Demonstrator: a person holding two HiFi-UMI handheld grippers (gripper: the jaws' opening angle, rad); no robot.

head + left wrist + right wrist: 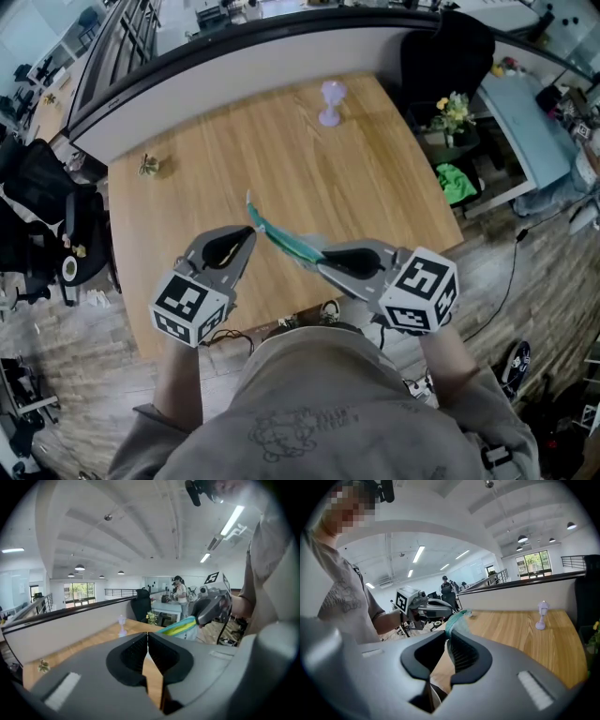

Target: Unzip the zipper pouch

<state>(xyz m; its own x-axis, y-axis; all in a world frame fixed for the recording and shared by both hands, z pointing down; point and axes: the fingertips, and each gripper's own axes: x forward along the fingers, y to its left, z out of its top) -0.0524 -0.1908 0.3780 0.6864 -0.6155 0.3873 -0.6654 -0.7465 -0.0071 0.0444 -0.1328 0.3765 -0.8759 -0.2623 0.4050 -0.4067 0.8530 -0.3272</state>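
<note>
A teal and yellow-green zipper pouch (281, 239) hangs in the air above the near edge of the wooden table (375, 169). My right gripper (323, 262) is shut on its near end; in the right gripper view the teal fabric (457, 620) sits pinched between the pads. The pouch's far end points up and left past my left gripper (248, 234). In the left gripper view the left gripper (147, 641) is shut with nothing showing between its pads, and the pouch (178, 626) lies off to its right. Whether the left jaws touch the pouch I cannot tell.
A small purple figure (331, 101) stands near the table's far edge, and a small dried sprig (148, 165) lies at the far left corner. A black chair (37, 178) is left of the table. A shelf with flowers (454, 111) is on the right.
</note>
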